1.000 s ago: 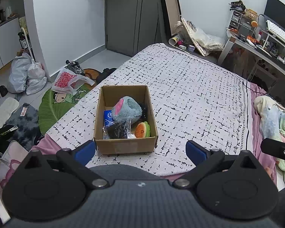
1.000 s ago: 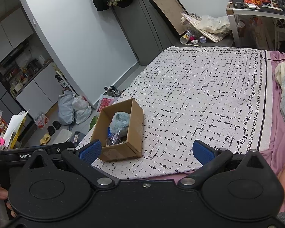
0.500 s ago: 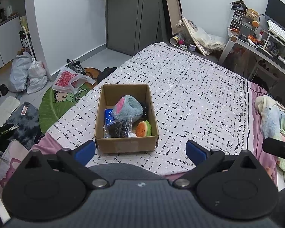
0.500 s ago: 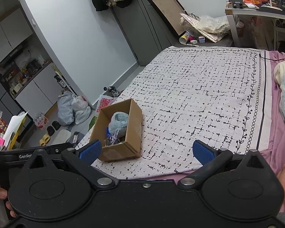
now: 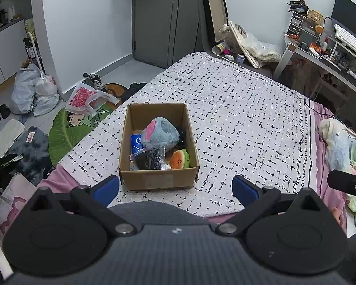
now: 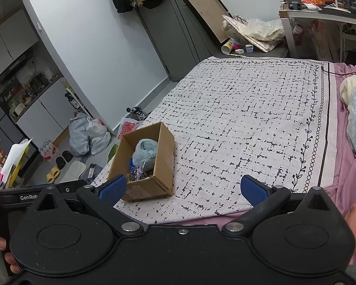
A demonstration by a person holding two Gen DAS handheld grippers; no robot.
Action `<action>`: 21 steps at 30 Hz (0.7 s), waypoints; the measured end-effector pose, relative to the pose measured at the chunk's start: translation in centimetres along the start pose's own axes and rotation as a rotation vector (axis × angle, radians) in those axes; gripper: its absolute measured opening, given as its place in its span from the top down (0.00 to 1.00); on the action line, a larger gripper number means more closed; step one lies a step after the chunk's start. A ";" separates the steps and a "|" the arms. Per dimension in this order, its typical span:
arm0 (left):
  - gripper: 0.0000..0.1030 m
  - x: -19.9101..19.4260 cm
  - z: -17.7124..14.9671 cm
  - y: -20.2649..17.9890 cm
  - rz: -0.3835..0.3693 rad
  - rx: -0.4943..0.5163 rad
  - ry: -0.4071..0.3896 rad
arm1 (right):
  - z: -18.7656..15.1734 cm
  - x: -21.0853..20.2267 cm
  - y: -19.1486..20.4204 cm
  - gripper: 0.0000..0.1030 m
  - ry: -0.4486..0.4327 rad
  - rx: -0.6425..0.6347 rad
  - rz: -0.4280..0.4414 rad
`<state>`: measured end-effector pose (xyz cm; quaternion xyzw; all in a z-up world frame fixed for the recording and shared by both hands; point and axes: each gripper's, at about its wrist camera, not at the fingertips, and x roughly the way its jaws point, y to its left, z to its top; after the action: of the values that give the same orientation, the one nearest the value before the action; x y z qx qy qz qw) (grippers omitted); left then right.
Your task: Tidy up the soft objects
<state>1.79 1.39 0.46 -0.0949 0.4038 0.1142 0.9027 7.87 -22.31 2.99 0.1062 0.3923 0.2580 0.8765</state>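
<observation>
A brown cardboard box [image 5: 158,181] stands on the patterned bedspread [image 5: 244,128] near the bed's front left corner. In it lie a fluffy blue and pink plush [image 5: 160,134], an orange and green plush slice [image 5: 180,159], a black item in clear wrap [image 5: 150,160] and a blue packet [image 5: 136,143]. My left gripper [image 5: 175,188] is open and empty, just in front of the box. My right gripper [image 6: 182,188] is open and empty, to the right of the box [image 6: 165,152], where the blue plush [image 6: 145,153] also shows.
Crumpled pale bedding [image 5: 344,144] lies on the pink sheet at the right. Bags [image 5: 33,90], shoes and a green leaf mat [image 5: 68,130] cover the floor left of the bed. A cluttered desk [image 5: 325,54] stands at the back right.
Both grippers stay open and empty. The views have shifted only slightly; the box and its contents have not moved.
</observation>
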 end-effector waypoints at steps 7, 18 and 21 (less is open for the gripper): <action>0.02 0.1 0.0 0.0 0.002 -0.001 0.002 | -0.1 0.0 0.0 0.00 0.000 0.000 0.000; 0.02 0.2 -0.1 0.0 0.002 0.009 0.004 | 0.0 0.1 0.1 0.00 0.000 -0.002 0.004; 0.02 0.2 -0.3 -0.2 0.002 0.012 -0.002 | 0.0 0.1 0.1 0.00 0.003 -0.001 0.003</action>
<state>1.79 1.10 0.13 -0.0890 0.4036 0.1129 0.9036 7.95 -22.19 2.93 0.1057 0.3935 0.2595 0.8755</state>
